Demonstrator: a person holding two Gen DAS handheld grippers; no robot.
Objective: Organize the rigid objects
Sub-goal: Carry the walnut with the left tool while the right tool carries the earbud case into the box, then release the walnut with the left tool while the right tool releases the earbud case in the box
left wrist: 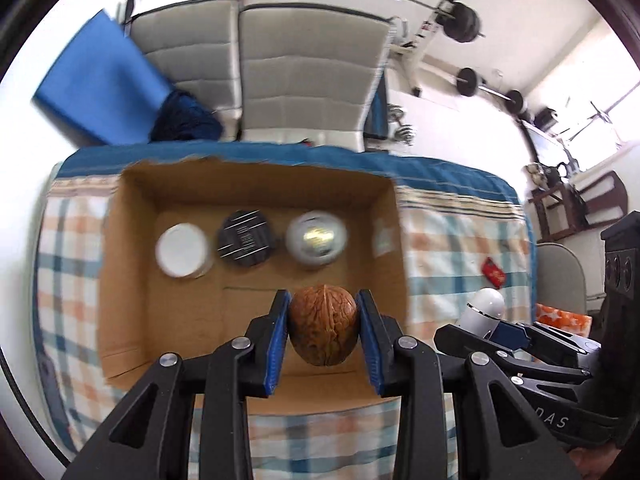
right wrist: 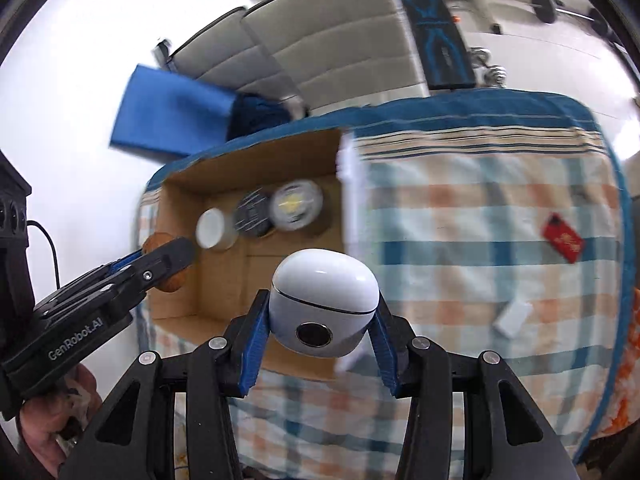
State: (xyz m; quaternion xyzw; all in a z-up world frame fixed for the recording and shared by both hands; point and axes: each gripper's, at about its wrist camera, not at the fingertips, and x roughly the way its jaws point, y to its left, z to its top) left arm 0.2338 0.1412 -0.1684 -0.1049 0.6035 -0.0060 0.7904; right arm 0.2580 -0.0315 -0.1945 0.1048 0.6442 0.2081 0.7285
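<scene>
My left gripper (left wrist: 323,330) is shut on a brown walnut (left wrist: 323,325) and holds it above the near part of an open cardboard box (left wrist: 132,300). In the box stand a white-lidded jar (left wrist: 183,250), a black-lidded jar (left wrist: 242,239) and a clear-lidded round tin (left wrist: 316,239) in a row. My right gripper (right wrist: 320,316) is shut on a white earbud case (right wrist: 324,300), above the box's near right corner (right wrist: 312,368). The left gripper (right wrist: 168,256) with the walnut (right wrist: 174,282) shows at left in the right wrist view. The right gripper (left wrist: 486,320) shows at right in the left wrist view.
The box sits on a plaid cloth (right wrist: 460,240) over a table. A red card (right wrist: 562,238) and a small white block (right wrist: 512,318) lie on the cloth to the right. A grey padded chair (left wrist: 304,80), a blue folder (left wrist: 100,80) and barbells (left wrist: 460,20) stand behind.
</scene>
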